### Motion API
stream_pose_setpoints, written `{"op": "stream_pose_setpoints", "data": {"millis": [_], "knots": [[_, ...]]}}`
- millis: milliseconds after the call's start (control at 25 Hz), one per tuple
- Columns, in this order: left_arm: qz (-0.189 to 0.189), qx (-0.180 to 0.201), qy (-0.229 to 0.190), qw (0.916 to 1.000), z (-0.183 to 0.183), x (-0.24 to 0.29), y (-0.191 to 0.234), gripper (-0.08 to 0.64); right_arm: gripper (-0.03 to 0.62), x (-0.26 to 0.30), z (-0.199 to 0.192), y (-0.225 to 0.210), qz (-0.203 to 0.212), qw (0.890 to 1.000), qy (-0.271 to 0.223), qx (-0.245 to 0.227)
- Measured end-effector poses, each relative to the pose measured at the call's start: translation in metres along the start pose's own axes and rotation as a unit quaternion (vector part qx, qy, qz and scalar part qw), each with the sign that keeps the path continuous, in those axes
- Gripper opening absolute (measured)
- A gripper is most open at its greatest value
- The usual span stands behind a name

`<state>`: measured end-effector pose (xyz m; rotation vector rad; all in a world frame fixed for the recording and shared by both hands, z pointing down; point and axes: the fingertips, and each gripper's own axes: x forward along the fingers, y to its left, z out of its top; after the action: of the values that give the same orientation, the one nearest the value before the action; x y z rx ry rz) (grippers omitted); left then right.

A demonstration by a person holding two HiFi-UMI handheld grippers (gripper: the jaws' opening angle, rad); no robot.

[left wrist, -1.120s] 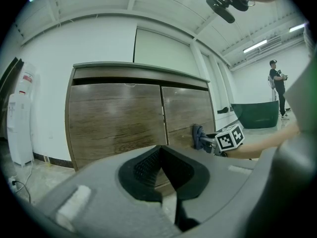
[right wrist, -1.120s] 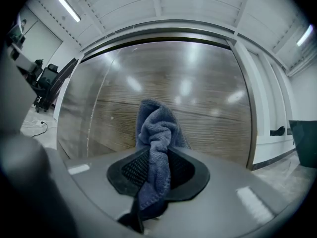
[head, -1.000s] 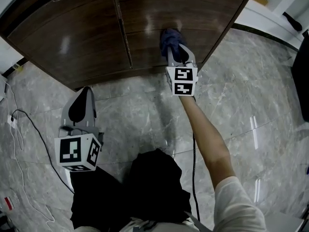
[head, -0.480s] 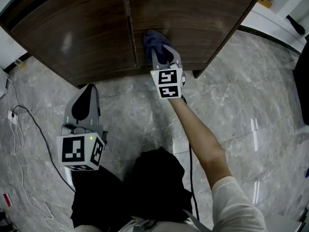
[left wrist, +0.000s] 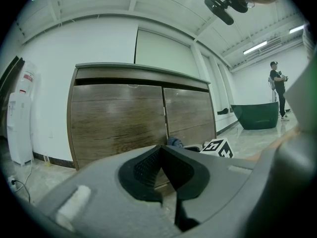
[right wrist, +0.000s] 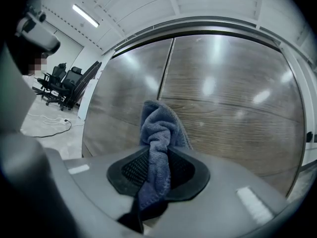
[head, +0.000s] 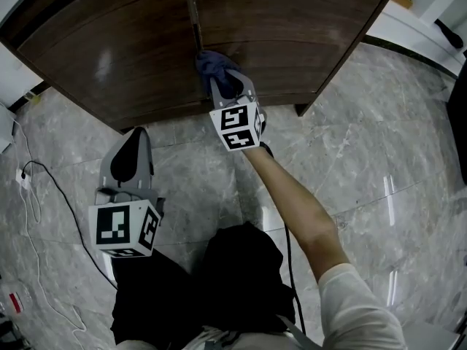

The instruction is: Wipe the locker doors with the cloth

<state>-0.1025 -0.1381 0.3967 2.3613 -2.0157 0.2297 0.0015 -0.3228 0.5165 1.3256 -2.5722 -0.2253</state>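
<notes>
Your right gripper (head: 225,87), clenched on the cloth (head: 210,64), slid left across the right door (head: 292,28) to its inner edge, likely finishing that pass; your left gripper (head: 128,148) stayed closed, empty

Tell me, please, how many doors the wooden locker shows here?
2: the left door, left of the centre seam, and the right door, where the right gripper holds the cloth beside that seam. None seems hidden.

No writing here can be read.
The left marker cube (head: 122,228) and right marker cube (head: 237,127) bear only black-and-white squares; the red label (left wrist: 28,77) on the white appliance (left wrist: 20,128) beside the locker (left wrist: 119,123) is illegible.
</notes>
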Motion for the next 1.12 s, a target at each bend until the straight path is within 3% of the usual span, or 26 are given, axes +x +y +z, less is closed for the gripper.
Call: {"op": "stream_pose_setpoints", "data": {"millis": [160,600,1120], "knots": [[0.001,0.002,0.002,1.0,-0.001,0.001,0.001,0.0,0.081,-0.004,-0.005,-0.009,-0.005,1.0,0.004,0.001],[-0.007,0.012,0.006,0.9999,-0.001,0.006,-0.01,0.0,0.081,-0.043,-0.041,-0.112,-0.068,0.997,0.031,-0.012],[-0.007,0.017,0.011,0.9998,-0.005,0.009,-0.012,0.0,0.081,-0.071,-0.063,-0.179,-0.113,0.992,0.048,-0.02]]}}
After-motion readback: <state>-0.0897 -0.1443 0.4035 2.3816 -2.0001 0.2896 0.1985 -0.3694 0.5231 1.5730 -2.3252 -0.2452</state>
